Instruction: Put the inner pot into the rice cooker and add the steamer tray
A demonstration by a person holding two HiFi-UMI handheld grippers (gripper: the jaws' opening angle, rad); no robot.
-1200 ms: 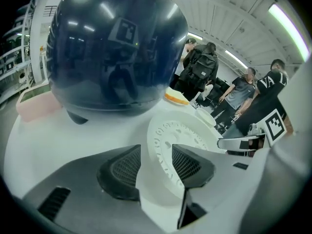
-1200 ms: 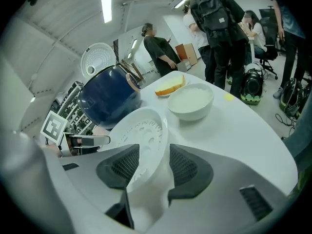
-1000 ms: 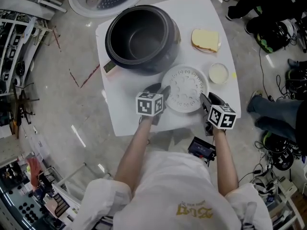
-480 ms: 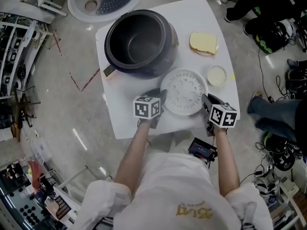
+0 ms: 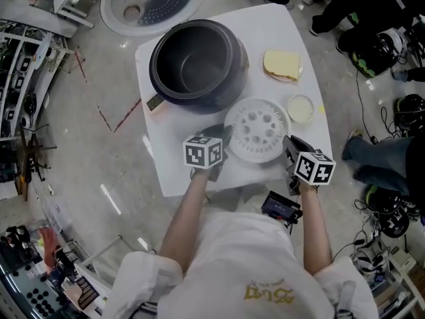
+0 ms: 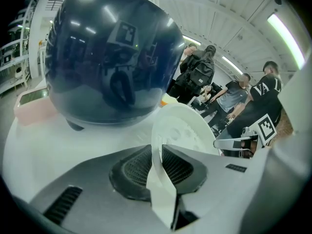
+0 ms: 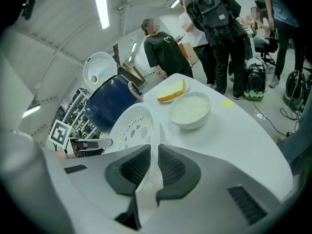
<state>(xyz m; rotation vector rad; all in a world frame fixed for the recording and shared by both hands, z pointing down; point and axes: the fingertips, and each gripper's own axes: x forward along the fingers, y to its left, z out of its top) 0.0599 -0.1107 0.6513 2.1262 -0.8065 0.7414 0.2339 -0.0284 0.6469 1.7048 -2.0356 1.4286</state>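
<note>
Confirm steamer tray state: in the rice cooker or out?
Out. The steamer tray is beside the rice cooker, not in it; left gripper and right gripper jaws are closing on its opposite rims.

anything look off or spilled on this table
Nothing stands out. The steamer tray looks whole and level, the white bowl is upright with nothing spilled round it, and the rice cooker stands open and upright.

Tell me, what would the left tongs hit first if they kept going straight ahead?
Probably the dark rice cooker; depth is unclear. The left tongs are closing on the rim of the white steamer tray.
</note>
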